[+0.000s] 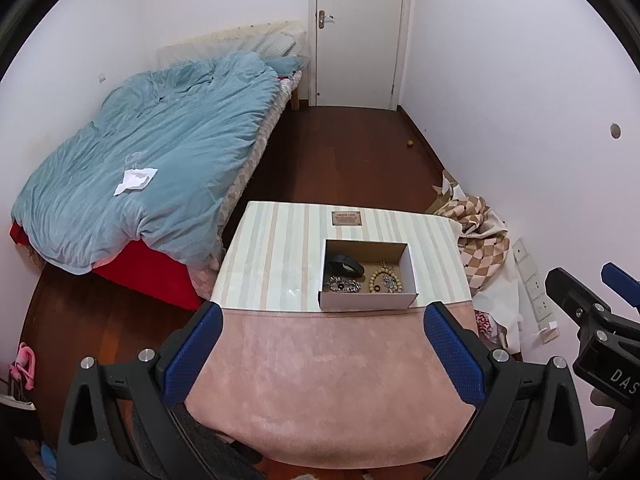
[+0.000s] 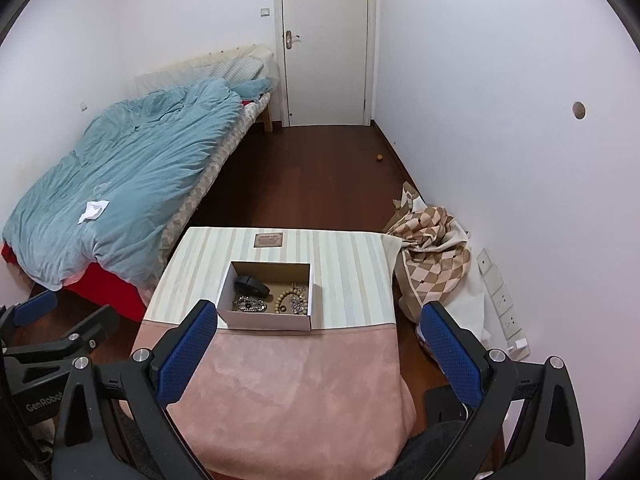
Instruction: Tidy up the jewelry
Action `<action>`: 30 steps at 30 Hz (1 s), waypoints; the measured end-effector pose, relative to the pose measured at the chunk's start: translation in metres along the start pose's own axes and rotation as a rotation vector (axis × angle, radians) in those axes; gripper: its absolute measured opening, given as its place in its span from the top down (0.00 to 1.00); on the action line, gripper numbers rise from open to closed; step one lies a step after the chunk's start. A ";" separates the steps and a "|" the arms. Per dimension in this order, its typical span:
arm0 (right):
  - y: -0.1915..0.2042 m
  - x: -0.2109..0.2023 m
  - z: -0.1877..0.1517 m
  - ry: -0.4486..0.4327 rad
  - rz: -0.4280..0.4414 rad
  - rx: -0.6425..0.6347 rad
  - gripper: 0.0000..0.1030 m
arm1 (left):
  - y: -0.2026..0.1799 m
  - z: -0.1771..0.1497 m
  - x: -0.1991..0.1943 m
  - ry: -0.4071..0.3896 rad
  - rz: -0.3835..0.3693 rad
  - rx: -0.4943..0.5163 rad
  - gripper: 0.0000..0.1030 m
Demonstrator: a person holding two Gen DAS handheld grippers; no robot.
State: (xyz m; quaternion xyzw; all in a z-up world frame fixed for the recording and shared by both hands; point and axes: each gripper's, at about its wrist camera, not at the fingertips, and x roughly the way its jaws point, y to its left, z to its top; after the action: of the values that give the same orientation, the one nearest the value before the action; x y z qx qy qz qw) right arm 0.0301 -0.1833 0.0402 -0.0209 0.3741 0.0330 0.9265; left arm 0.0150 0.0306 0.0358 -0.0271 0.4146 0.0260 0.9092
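An open white cardboard box (image 1: 368,300) (image 2: 264,322) rests on the striped far half of a cloth-covered table (image 1: 280,264) (image 2: 352,280). Inside lie a black band (image 1: 346,266) (image 2: 252,285), a silver chain piece (image 1: 342,285) (image 2: 251,305), a beige bead bracelet (image 1: 380,278) (image 2: 289,298) and a small dark ring (image 2: 281,309). My left gripper (image 1: 322,354) hangs open above the pink near half, well short of the box. My right gripper (image 2: 318,354) is open too, level with the box's near wall. Each gripper shows at the other view's edge (image 1: 592,320) (image 2: 52,328).
A bed with a blue duvet (image 1: 152,152) (image 2: 120,172) stands to the left, a white paper scrap (image 1: 134,180) on it. Checked fabric (image 1: 480,240) (image 2: 432,264) is piled on the floor at the right by wall sockets (image 2: 500,300). A shut white door (image 1: 356,32) lies beyond.
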 end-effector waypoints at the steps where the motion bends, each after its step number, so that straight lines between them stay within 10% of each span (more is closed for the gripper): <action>1: -0.001 0.001 0.000 0.004 -0.001 0.003 0.00 | 0.000 0.000 0.001 0.005 0.002 -0.002 0.00; 30: 0.001 0.118 0.037 0.142 -0.036 0.006 0.00 | -0.003 0.055 0.101 0.139 0.065 0.003 0.00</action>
State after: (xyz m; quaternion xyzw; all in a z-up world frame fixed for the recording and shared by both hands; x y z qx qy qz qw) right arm 0.1407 -0.1743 -0.0153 -0.0272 0.4385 0.0138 0.8982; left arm 0.1232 0.0342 -0.0045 -0.0141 0.4773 0.0531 0.8770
